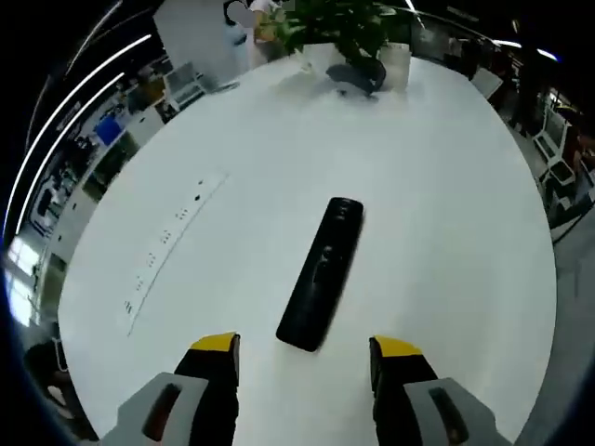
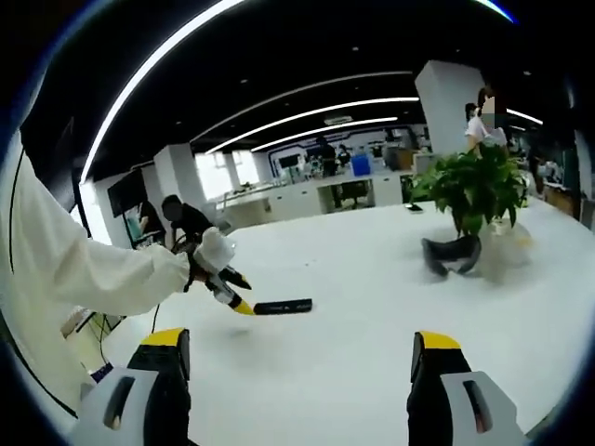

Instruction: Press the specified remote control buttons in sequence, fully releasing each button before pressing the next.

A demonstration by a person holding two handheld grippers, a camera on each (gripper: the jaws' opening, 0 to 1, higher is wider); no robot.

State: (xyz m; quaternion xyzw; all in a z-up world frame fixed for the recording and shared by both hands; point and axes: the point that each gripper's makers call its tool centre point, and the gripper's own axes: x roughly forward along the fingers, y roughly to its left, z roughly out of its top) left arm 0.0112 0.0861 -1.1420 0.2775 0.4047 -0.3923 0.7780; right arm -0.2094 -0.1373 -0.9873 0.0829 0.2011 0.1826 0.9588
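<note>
**Remote lies ahead of the spread left tool**

In the left gripper view the black remote control (image 1: 322,274) lies flat on the white counter (image 1: 446,204), its near end between and just ahead of the left tool (image 1: 305,360), whose yellow-tipped jaws stand spread, touching nothing. A potted plant (image 1: 339,28) stands at the far edge. In the right gripper view the right tool (image 2: 297,358) is also spread, well apart from the remote.

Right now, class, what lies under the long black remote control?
The black remote control lies flat on the white table. Bare tabletop surrounds it; whatever sits directly beneath is covered.
</note>
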